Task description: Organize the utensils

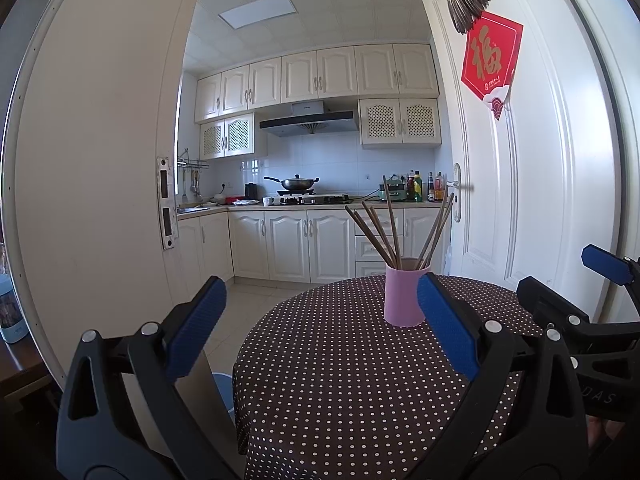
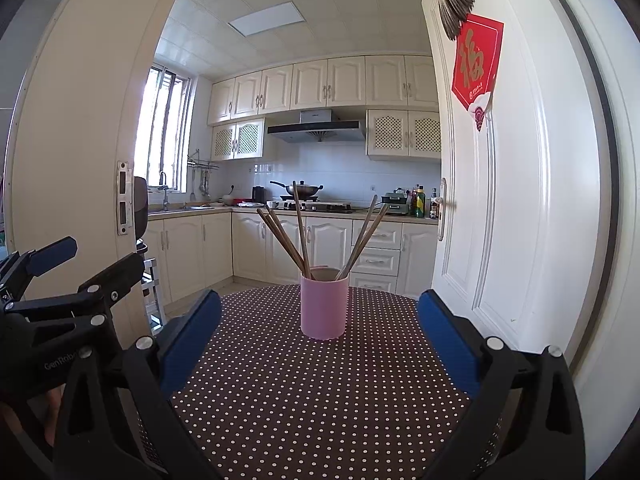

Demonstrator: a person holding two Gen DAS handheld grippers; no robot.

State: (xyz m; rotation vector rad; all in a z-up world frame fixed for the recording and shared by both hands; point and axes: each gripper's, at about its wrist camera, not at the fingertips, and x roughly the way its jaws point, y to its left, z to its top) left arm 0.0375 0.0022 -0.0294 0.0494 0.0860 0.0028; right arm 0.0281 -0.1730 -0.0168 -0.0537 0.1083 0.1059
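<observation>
bare dotted tablecloth lies open before the pink cup; splayed chopsticks crowd its mouth.

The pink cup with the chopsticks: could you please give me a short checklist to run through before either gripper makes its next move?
1. Pink cup stands upright on the polka-dot tablecloth: ok.
2. Chopsticks all sit inside the cup, fanned to both sides: ok.
3. Left gripper is open and holds nothing: ok.
4. Right gripper is open and holds nothing: ok.
5. No loose utensils show on the cloth around the cup: ok, though its near edge is hidden behind the grippers.
6. The two grippers are apart from each other: ok, both views show a gap.
</observation>
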